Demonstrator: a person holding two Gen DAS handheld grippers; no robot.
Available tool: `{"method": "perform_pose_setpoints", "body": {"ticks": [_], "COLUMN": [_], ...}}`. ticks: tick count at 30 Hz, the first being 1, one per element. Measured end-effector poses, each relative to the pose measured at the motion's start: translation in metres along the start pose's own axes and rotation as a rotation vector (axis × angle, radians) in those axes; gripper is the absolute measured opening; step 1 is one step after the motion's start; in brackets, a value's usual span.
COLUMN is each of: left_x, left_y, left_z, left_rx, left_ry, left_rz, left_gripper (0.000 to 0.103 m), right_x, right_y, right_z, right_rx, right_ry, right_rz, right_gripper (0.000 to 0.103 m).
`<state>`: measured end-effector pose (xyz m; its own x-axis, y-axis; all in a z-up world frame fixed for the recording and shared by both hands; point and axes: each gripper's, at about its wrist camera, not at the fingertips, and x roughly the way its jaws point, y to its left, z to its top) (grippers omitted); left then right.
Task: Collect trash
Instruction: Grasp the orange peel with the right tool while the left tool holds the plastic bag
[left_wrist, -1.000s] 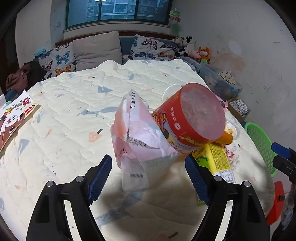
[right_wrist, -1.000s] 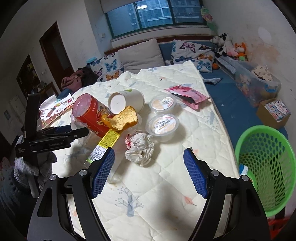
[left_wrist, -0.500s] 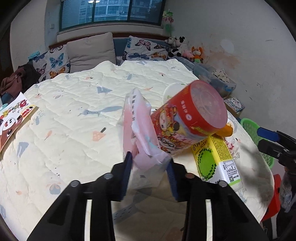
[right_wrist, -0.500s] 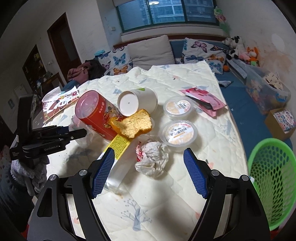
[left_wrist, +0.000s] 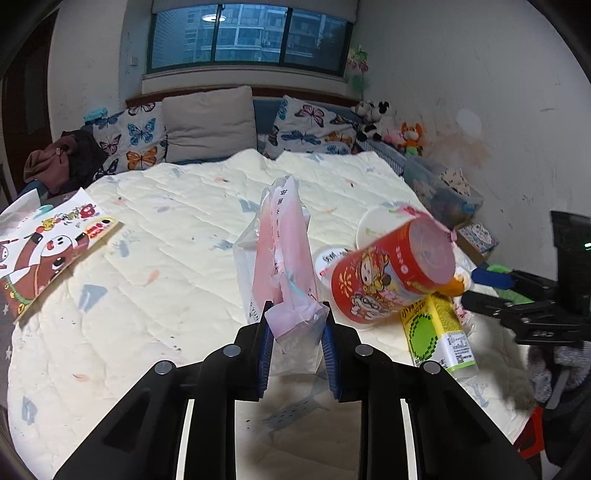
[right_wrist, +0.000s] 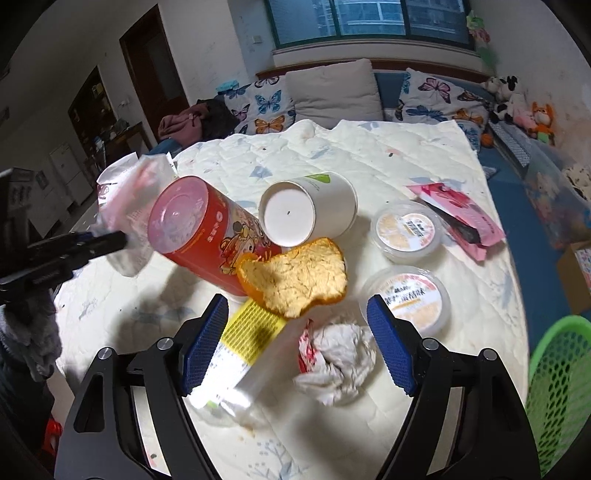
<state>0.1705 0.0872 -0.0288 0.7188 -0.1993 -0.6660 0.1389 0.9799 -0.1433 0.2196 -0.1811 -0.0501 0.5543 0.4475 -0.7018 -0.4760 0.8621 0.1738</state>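
The left gripper (left_wrist: 297, 345) has its fingers clamped on the lower end of a pink and clear plastic bag (left_wrist: 282, 266), which stands up from them above the quilted tabletop (left_wrist: 155, 258). The right gripper (right_wrist: 295, 343) hovers with its fingers opening, nothing pressed between them, over a crumpled white wrapper (right_wrist: 334, 363) and a yellow-labelled clear packet (right_wrist: 240, 354) lying on the quilt. Beyond these lie an orange peel (right_wrist: 295, 278), a tipped red canister (right_wrist: 207, 232), a white paper cup (right_wrist: 308, 214) on its side and two lidded tubs (right_wrist: 406, 230), with a green basket (right_wrist: 561, 387) off the right edge.
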Motion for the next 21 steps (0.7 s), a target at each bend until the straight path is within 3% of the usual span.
{"method": "perform_pose_setpoints", "body": {"ticks": [11,21], "left_x": [-0.016,-0.028], "left_y": [0.001,-0.006], "left_z": [0.007,0.012], "left_rx": [0.0,0.02], "left_ry": [-0.036,-0.066], "left_rz": [0.005,0.002], "left_gripper": [0.024,0.023], "right_x": [0.027,0.021], "right_y": [0.002,-0.001], "right_z": [0.008,0.007], "right_rx": [-0.031,-0.006], "right_ry": [0.022,0.003], "right_rz": [0.008,0.021], "right_gripper": [0.08,0.058]}}
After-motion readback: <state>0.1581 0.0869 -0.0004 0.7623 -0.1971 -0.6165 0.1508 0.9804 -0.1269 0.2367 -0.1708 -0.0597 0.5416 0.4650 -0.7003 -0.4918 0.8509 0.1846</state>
